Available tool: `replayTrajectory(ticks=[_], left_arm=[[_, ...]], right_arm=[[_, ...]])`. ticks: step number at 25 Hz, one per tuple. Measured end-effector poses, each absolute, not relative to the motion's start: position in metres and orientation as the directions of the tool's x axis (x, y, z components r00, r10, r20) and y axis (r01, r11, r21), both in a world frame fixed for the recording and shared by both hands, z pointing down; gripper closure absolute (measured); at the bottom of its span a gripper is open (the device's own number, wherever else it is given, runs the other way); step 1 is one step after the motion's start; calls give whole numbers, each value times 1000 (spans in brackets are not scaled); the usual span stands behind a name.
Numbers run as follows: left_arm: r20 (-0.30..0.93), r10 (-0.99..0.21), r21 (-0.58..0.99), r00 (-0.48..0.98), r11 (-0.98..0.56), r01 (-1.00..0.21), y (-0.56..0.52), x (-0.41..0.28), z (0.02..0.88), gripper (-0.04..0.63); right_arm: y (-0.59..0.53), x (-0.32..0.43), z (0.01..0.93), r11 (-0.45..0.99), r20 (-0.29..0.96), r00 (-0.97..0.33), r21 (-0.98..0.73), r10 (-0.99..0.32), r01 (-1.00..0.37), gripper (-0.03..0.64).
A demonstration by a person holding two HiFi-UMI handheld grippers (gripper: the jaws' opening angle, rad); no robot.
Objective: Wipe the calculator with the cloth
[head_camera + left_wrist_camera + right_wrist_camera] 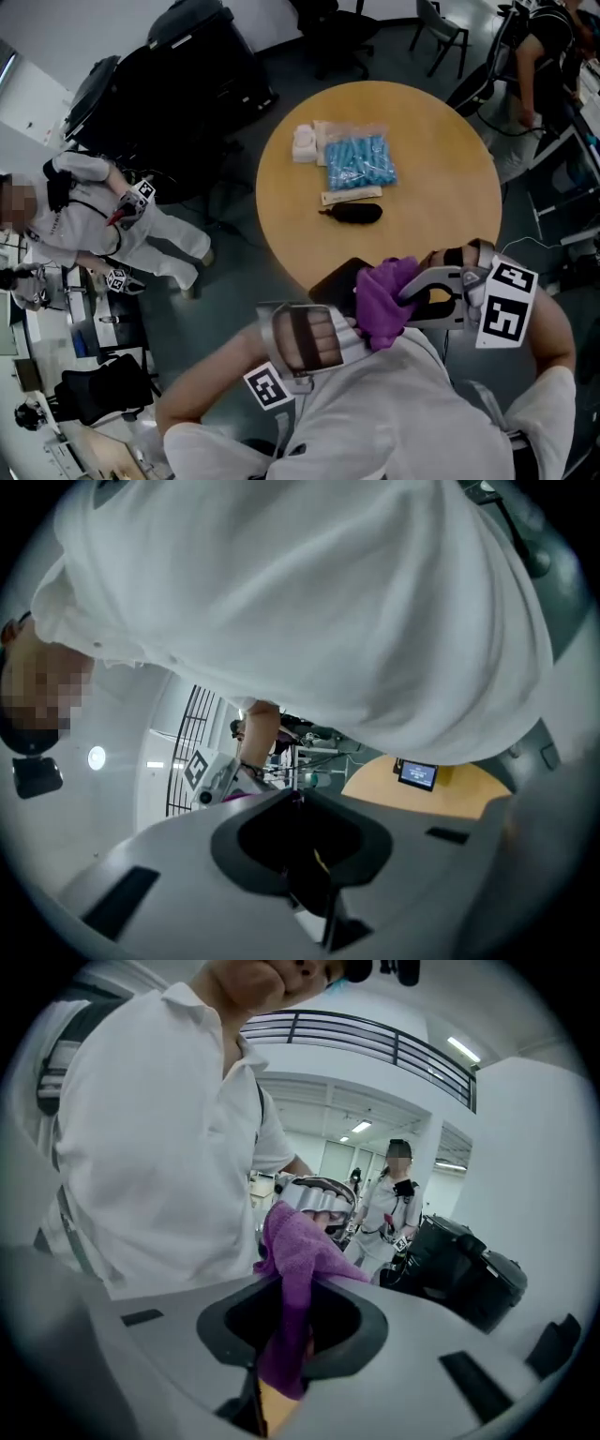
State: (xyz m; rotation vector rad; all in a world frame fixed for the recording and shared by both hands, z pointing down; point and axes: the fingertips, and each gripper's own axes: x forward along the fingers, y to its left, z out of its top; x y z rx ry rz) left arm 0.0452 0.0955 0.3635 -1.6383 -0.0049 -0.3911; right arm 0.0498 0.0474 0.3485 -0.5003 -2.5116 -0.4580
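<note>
Since wiping wants a steadied face, holds calculator [333,279] up over the near edge of table [450,169] in left gripper [345,319], jaws narrow on its thin body. Pinches purple cloth [384,298] in right gripper [417,292], bunched at calculator's right side, seemingly touching, likely for rubbing.

**Calculator mostly out of sight**

In the head view the cloth [384,298] covers most of the calculator [334,281]. Only a dark corner shows, and no keys can be made out. The right gripper [279,1372] has its fingertips buried in the cloth. A white shirt [309,602] blocks most of the left gripper view. The blue pieces in the bag [358,162] on the surface [441,187] are too small to identify.
</note>
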Motion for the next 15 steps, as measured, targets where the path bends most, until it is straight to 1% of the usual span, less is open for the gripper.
replayTrajectory(ticks=[3, 6, 11, 15], left_arm=[[248, -199, -969, 948, -55, 242, 107, 52, 362, 552], [244, -169, -969, 955, -3, 247, 120, 58, 362, 552], [225, -136, -974, 965, 4, 228, 133, 64, 354, 551], [204, -115, -979, 972, 3, 205, 143, 71, 348, 551]], right_arm=[[47, 48, 345, 859, 591, -760, 211, 269, 467, 541], [46, 48, 348, 850, 614, -710, 116, 346, 514, 541], [42, 45, 344, 816, 549, -652, -102, 522, 568, 541], [37, 40, 353, 787, 504, -625, -212, 596, 580, 541]])
